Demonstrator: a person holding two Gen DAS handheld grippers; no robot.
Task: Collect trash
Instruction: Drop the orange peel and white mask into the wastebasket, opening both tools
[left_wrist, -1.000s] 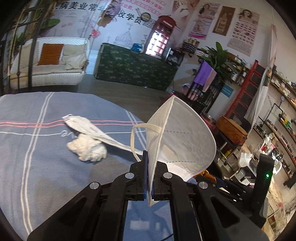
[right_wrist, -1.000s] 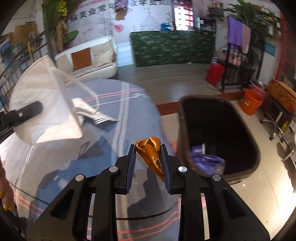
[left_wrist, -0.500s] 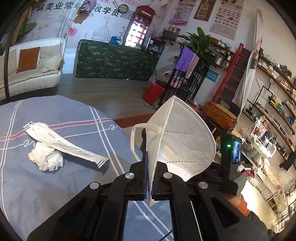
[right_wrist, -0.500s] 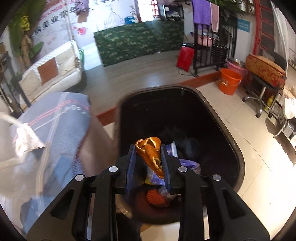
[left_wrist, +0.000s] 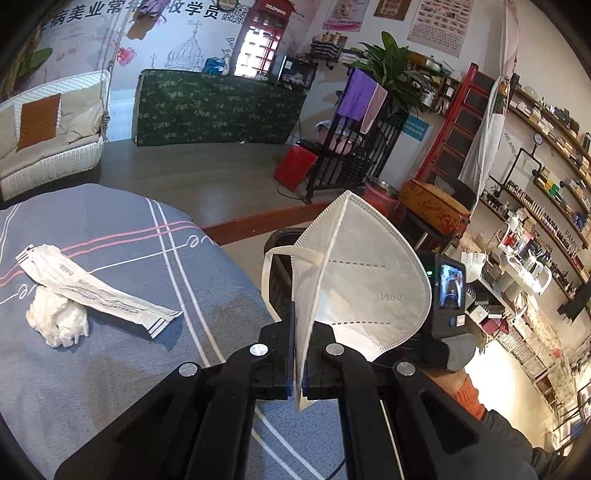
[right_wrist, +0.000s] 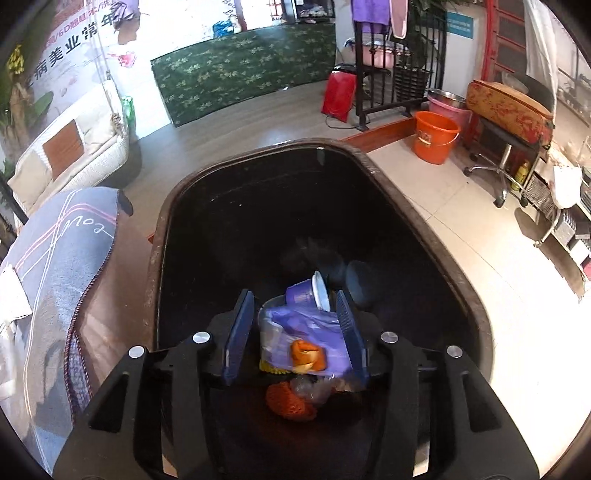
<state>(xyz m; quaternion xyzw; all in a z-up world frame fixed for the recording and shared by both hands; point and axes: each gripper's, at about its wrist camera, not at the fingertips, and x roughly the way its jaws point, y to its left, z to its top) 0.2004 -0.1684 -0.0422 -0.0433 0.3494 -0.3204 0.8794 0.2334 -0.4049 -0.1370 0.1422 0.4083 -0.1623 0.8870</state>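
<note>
My left gripper (left_wrist: 298, 354) is shut on a white folded face mask (left_wrist: 362, 284) and holds it upright above the table's right edge. On the grey striped tablecloth (left_wrist: 122, 369) lie a crumpled white tissue (left_wrist: 57, 321) and a long white wrapper (left_wrist: 96, 291). My right gripper (right_wrist: 295, 332) is open and empty above the black trash bin (right_wrist: 424, 229). The orange peel (right_wrist: 308, 356) lies in the bin on a purple bag (right_wrist: 314, 325), beside a purple cup (right_wrist: 308, 293) and an orange net (right_wrist: 290, 400).
The bin stands on the floor right of the table, its rim (left_wrist: 280, 236) just visible behind the mask. An orange bucket (right_wrist: 436, 136), a stool (right_wrist: 506, 114) and a red bag (right_wrist: 338, 96) stand on the floor beyond. A white swing sofa (left_wrist: 48, 129) is at the far left.
My right gripper swung from over the table to above the bin, opened, and the orange peel dropped in. My left gripper with the mask moved right toward the table edge.
</note>
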